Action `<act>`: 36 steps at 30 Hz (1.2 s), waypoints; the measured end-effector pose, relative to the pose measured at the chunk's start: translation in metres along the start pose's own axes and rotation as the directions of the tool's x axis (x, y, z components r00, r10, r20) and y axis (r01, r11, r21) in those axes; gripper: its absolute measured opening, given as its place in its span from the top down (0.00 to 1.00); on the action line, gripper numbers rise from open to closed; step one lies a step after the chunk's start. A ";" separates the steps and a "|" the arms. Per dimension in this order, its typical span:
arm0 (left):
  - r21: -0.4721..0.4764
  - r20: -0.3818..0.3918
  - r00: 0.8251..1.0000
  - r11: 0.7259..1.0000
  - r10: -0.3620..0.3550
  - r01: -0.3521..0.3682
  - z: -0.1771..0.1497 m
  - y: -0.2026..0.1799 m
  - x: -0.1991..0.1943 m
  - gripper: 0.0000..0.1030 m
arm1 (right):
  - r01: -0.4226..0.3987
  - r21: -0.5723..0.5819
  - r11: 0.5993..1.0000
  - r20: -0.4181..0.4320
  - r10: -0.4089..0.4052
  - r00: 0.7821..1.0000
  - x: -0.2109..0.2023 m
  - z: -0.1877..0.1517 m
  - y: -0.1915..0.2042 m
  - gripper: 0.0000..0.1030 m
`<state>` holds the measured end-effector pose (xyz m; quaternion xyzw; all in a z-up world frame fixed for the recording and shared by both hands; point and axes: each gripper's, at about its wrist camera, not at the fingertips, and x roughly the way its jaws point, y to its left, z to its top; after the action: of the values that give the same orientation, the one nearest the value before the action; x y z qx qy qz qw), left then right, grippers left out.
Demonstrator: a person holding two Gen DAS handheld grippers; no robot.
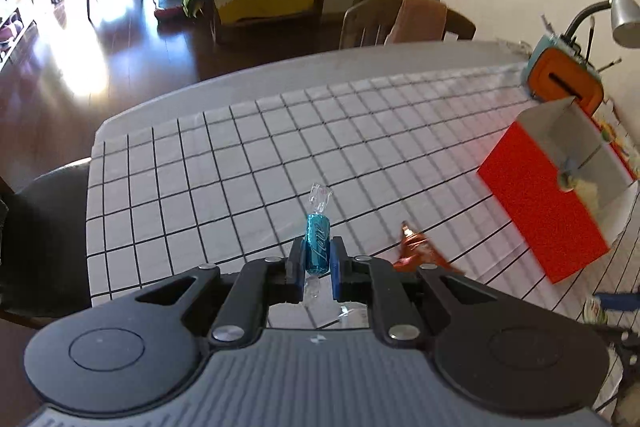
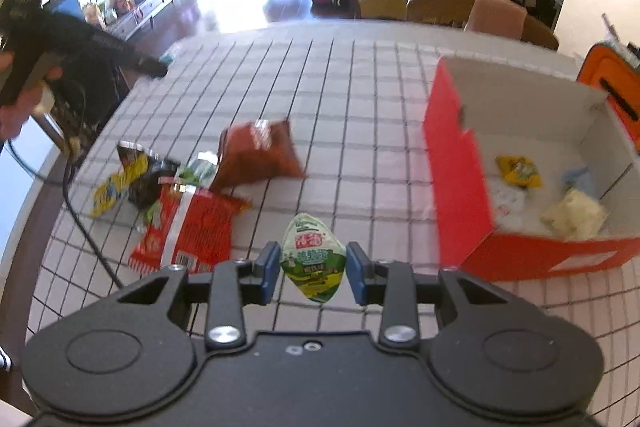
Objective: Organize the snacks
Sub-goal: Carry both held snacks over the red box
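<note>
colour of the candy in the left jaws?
Blue candy, with clear twisted wrapper ends; shows best in the left wrist view.

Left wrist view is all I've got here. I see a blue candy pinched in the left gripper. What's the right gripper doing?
Observer: The right gripper holds a green and white snack packet above the table.
Operator: What's inside the red box?
Observer: A yellow packet and some pale wrapped items lie on its floor; the red box is open-topped.
Operator: Any snacks left outside?
Observer: Yes, a pile of packets, including a brown bag, lies on the checked tablecloth.
</note>
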<state>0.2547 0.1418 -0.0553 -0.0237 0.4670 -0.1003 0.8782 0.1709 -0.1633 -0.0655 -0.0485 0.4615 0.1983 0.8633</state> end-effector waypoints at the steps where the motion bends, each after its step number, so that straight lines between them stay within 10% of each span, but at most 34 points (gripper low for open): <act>1: -0.003 0.007 1.000 1.000 0.001 -0.001 0.000 -0.004 -0.005 0.89 | 0.000 -0.001 1.000 0.012 0.000 1.000 -0.005 0.004 -0.006 0.67; 15: -0.031 0.103 0.993 0.997 -0.064 0.068 0.027 -0.125 -0.044 0.89 | 0.067 -0.013 0.998 0.106 -0.065 0.992 -0.039 0.034 -0.118 0.67; 36: 0.002 -0.009 0.996 0.996 -0.087 0.087 0.049 -0.317 0.046 0.89 | 0.123 -0.040 0.992 0.046 -0.121 0.992 -0.007 0.038 -0.262 0.67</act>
<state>0.2716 -0.1805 -0.0223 -0.0424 0.4694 -0.1390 0.8709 0.2979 -0.3956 -0.0643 -0.0908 0.4346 0.1562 0.8823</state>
